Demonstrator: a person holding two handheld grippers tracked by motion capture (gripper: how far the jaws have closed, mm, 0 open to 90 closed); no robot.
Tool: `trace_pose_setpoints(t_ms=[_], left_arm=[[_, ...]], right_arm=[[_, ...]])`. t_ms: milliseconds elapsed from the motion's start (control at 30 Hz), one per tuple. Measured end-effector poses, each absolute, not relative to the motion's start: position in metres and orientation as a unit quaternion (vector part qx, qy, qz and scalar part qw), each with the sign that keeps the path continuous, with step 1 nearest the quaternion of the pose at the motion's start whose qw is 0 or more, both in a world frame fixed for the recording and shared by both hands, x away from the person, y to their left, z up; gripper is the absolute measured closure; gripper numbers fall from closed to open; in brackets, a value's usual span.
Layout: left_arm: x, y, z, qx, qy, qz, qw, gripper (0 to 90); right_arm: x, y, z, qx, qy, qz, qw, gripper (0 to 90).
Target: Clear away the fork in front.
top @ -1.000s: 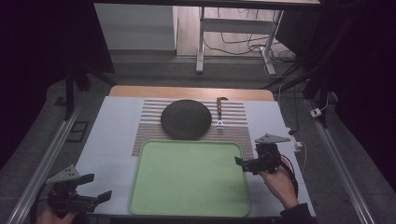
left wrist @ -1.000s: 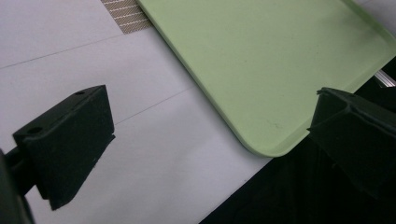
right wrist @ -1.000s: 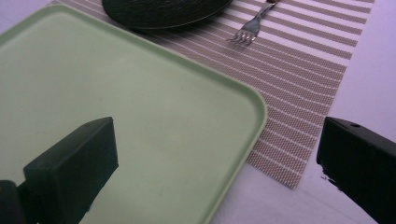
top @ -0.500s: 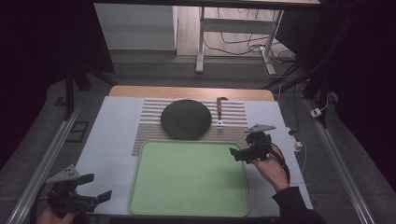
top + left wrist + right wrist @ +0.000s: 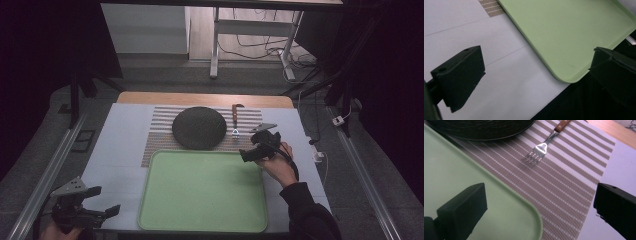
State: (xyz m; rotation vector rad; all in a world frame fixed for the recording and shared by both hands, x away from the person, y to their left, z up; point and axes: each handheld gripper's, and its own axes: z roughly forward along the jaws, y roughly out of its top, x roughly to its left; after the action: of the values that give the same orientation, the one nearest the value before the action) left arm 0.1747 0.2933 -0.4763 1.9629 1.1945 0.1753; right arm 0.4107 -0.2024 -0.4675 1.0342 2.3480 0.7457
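On striped mat [image 5: 200, 131] | fork [image 5: 235, 122] lengthwise, tines toward person | both hand-held grippers [image 5: 253, 150] [image 5: 102, 214] agape

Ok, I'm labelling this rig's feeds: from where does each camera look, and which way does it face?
High view: above the person's side, looking forward and down; left gripper, right gripper, forearms show.
Left gripper view: rides the left gripper, faces the green tray corner; open jaws.
Right gripper view: rides the right gripper, faces fork, striped mat, black plate; open jaws.
Shared: the tray.
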Motion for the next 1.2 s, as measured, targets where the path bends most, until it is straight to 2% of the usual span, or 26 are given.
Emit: trace_pose_setpoints(t_ms=[400, 600, 967, 1100, 1167, 1200], left_arm=[[0.175, 0.294, -0.477, 0.778, 0.475, 0.068, 0.407, 0.0], [0.175, 0.294, -0.477, 0.778, 0.474, 0.068, 0.407, 0.0], [0.175, 0.294, -0.477, 0.778, 0.474, 0.067, 0.407, 0.0], [0.175, 0.294, -0.477, 0.777, 0.475, 0.066, 0.407, 0.0], [0.175, 0.294, -0.477, 0.778, 0.475, 0.067, 0.407, 0.0], [0.175, 0.294, -0.477, 0.778, 0.475, 0.067, 0.407, 0.0]], right_arm=[[0.440, -0.178, -0.487, 0.315, 0.881, 0.203, 0.289, 0.2], [0.445, -0.163, -0.495, 0.265, 0.891, 0.166, 0.329, 7.2], [0.449, -0.144, -0.511, 0.163, 0.906, 0.100, 0.378, 32.0], [0.448, -0.139, -0.515, 0.128, 0.908, 0.079, 0.391, 44.8], [0.447, -0.135, -0.519, 0.098, 0.910, 0.067, 0.397, 58.6], [0.447, -0.135, -0.519, 0.098, 0.910, 0.067, 0.397, 58.6]])
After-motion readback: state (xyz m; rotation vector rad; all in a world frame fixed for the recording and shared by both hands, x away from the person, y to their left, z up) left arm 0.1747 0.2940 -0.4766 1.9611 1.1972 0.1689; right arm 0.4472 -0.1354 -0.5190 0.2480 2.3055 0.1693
